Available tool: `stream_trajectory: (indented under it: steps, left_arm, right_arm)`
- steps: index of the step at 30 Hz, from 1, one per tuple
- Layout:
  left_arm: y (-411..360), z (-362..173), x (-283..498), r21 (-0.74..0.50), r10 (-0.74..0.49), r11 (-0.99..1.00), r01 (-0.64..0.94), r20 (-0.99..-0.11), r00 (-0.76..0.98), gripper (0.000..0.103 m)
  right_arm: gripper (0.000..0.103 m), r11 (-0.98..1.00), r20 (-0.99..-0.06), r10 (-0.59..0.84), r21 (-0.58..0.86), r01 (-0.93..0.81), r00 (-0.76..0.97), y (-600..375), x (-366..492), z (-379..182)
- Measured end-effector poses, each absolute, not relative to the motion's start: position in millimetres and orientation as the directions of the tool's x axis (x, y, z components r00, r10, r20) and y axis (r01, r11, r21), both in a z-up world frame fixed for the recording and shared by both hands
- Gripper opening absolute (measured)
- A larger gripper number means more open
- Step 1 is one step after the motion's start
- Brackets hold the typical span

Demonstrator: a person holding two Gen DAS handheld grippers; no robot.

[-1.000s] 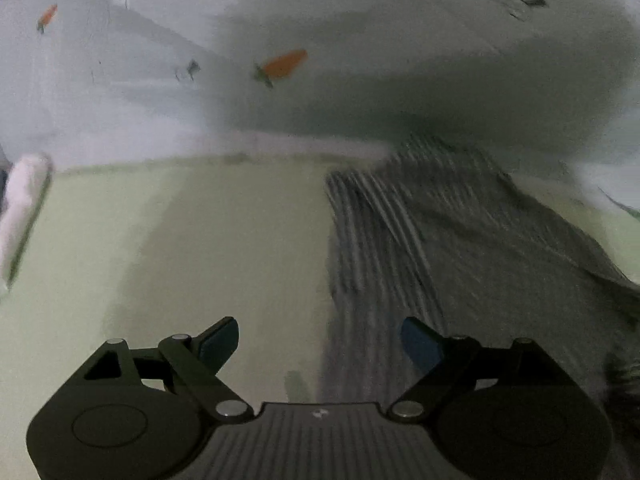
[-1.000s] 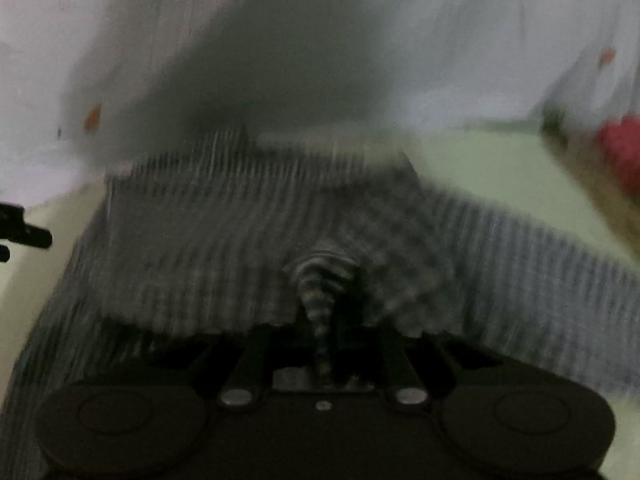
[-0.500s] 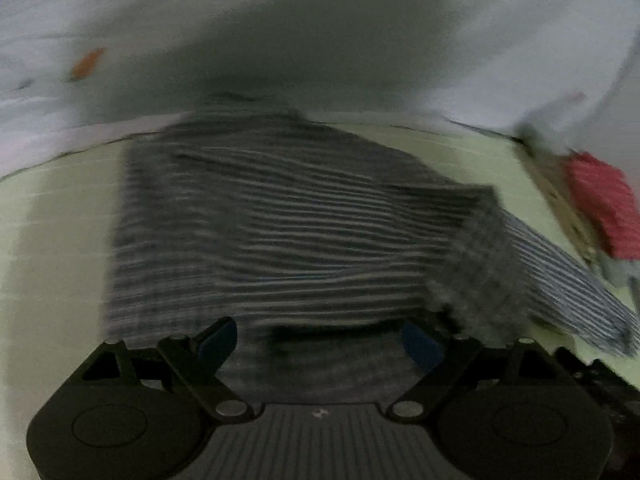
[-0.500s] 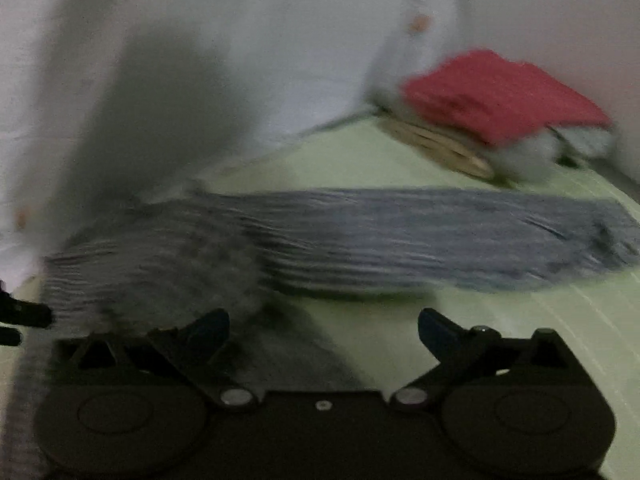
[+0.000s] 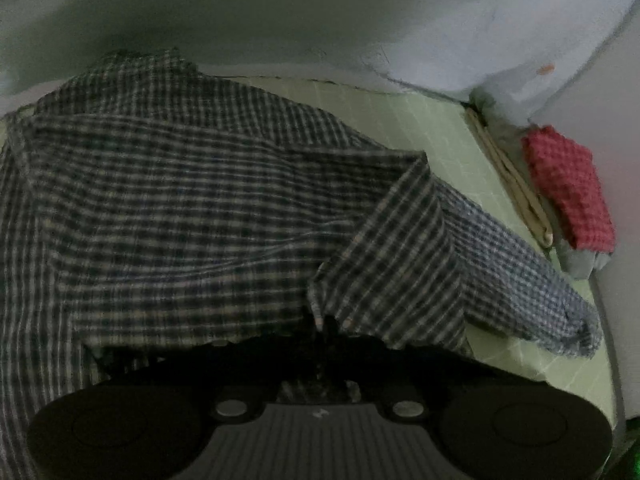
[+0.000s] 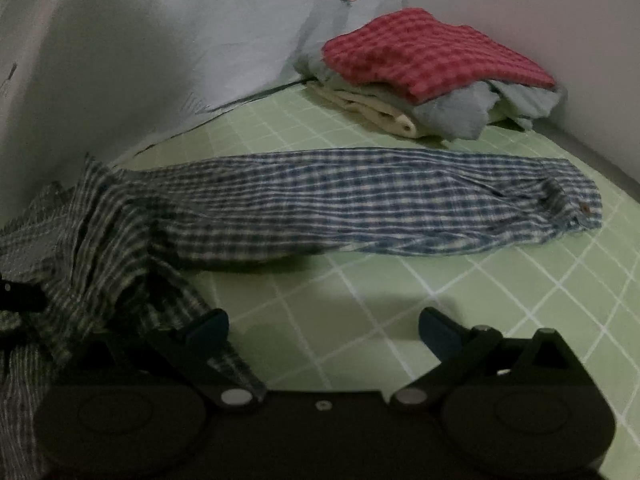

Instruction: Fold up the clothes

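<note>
From the left wrist, the left gripper [image 5: 326, 326] tilts steeply down toward the green checked sheet [image 5: 448, 136], its jaws clamped together on a fold of the blue plaid shirt [image 5: 192, 200]. They have just snapped closed, with cloth caught between them. The fingertips themselves are lost in dark shadow under the bunched fabric, so exactly where they pinch is hard to make out. The shirt fills most of this view, its sleeve [image 5: 532, 296] trailing off to the right. Against the wall sits a pile of folded clothes [image 5: 568, 188], red check on top, its lower layers blurred.

From the right wrist, the right gripper [image 6: 324, 330] points down at a gentler slant over bare sheet [image 6: 500, 300], jaws spread wide with nothing between them; they have just been opening. The left finger [image 6: 208, 326] sits just beside the shirt's crumpled body [image 6: 92, 232]. The sleeve [image 6: 360, 208] lies flat, stretching right to its buttoned cuff. The folded pile [image 6: 432, 68] rests in the far corner. The shirt's left part runs off the edge.
</note>
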State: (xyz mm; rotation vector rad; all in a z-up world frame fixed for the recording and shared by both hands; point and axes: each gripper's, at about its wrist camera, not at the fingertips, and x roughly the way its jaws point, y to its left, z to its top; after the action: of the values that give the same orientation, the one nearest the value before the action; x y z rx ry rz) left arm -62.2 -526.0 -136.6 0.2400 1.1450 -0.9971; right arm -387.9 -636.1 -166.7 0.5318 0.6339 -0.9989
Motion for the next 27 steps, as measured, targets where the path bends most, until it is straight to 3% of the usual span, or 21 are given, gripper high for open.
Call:
stream_trajectory:
  steps: [8,18,27]
  left_arm:
    - [-452,-105,-77,-0.354,-0.579,0.628,0.693,-0.808,0.111,0.002]
    - [-336,-89,-99,-0.457,-0.602,0.74,0.494,-0.778,0.182,0.001]
    - [-275,-79,-140,-0.458,-0.585,0.777,0.431,-0.778,0.229,0.001]
  right_arm:
    - [0.103,0.529,-0.684,-0.574,0.112,0.842,0.451,-614,-383,-151]
    - [0.103,0.692,-0.678,-0.485,0.088,0.716,0.552,-552,-391,-133]
    - [0.103,0.77,-0.684,-0.42,0.08,0.633,0.597,-504,-400,-126]
